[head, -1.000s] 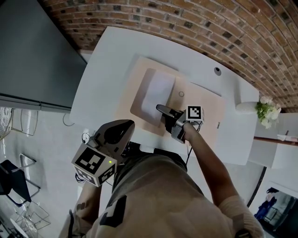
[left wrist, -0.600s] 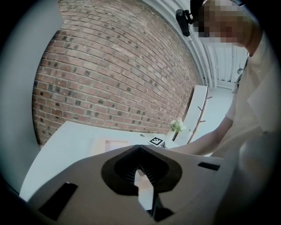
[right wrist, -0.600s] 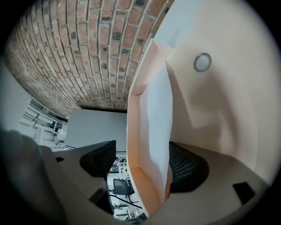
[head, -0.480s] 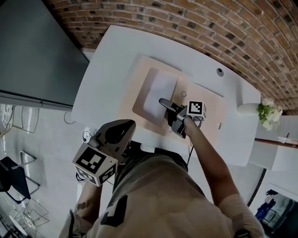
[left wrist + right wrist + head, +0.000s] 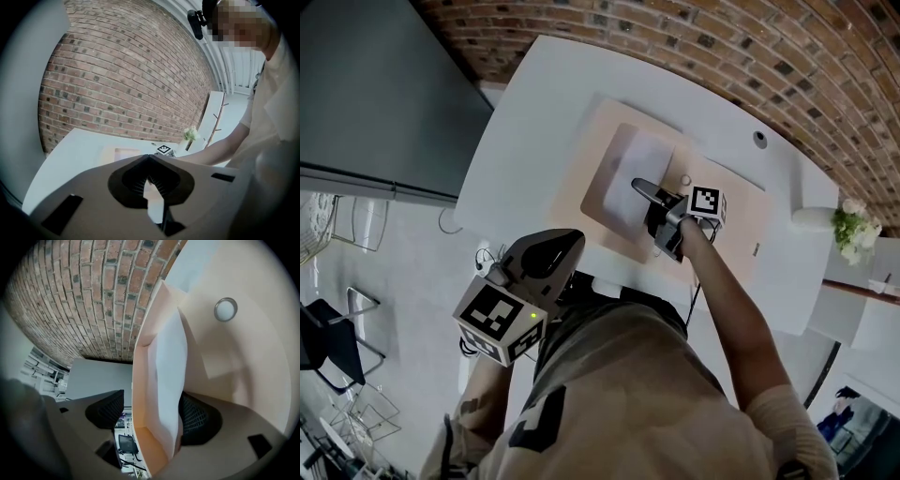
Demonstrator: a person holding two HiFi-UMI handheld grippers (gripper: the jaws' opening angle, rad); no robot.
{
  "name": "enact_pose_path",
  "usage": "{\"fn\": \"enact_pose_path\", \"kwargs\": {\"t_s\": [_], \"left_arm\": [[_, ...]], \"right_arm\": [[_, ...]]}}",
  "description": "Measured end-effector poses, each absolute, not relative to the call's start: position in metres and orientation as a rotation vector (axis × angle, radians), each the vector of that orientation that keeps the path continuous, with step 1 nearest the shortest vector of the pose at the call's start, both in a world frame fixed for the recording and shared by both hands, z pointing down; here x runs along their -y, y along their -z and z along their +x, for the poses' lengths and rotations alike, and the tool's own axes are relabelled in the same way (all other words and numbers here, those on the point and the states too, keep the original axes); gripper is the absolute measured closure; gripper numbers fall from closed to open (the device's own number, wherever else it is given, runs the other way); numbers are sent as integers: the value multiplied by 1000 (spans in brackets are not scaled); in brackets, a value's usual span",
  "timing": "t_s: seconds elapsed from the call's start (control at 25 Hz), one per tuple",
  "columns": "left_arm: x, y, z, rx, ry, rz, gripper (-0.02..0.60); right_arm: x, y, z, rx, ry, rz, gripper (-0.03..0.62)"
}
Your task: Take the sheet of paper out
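A peach folder (image 5: 717, 234) lies open on the white table (image 5: 525, 122). In its pocket lies the white sheet of paper (image 5: 639, 159). My right gripper (image 5: 639, 187) reaches over the sheet from the near side. In the right gripper view the sheet (image 5: 168, 376) and the folder's peach edge (image 5: 140, 380) stand between its open jaws (image 5: 150, 416). The right pad (image 5: 199, 420) lies against the paper and the left pad (image 5: 105, 413) stands apart from it. My left gripper (image 5: 562, 246) hangs off the table by my body, its jaws (image 5: 150, 173) closed on nothing.
The folder's snap button (image 5: 226, 309) sits just right of the sheet. A round grommet (image 5: 759, 139) and a pot of white flowers (image 5: 853, 225) are at the table's far right. A dark cabinet (image 5: 375, 84) stands left, a brick wall behind, chairs (image 5: 328, 347) on the floor.
My right gripper has slid forward from the sheet's near edge to over its middle. The left gripper has stayed by my body.
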State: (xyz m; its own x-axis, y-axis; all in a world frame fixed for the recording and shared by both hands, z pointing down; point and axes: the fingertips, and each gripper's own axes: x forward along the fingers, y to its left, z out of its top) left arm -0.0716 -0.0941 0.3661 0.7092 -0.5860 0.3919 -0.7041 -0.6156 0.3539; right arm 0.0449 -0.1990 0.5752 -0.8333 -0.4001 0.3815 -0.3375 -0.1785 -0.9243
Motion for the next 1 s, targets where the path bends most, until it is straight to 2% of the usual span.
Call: {"fn": "enact_pose_path", "kwargs": {"t_s": [0.76,0.84,1.0], "left_arm": [[95,-369,-75,997,-328,2415,568],[95,-369,-75,995,-329,2415,568],[94,-369,-74,989,-331,2417,568]], "right_arm": [[207,-579,39,-2063,2168,-960,237],[206,-580,40,-2080,2168,-968,250],[203,-586,44,-2099,2169,-1012,317]]}}
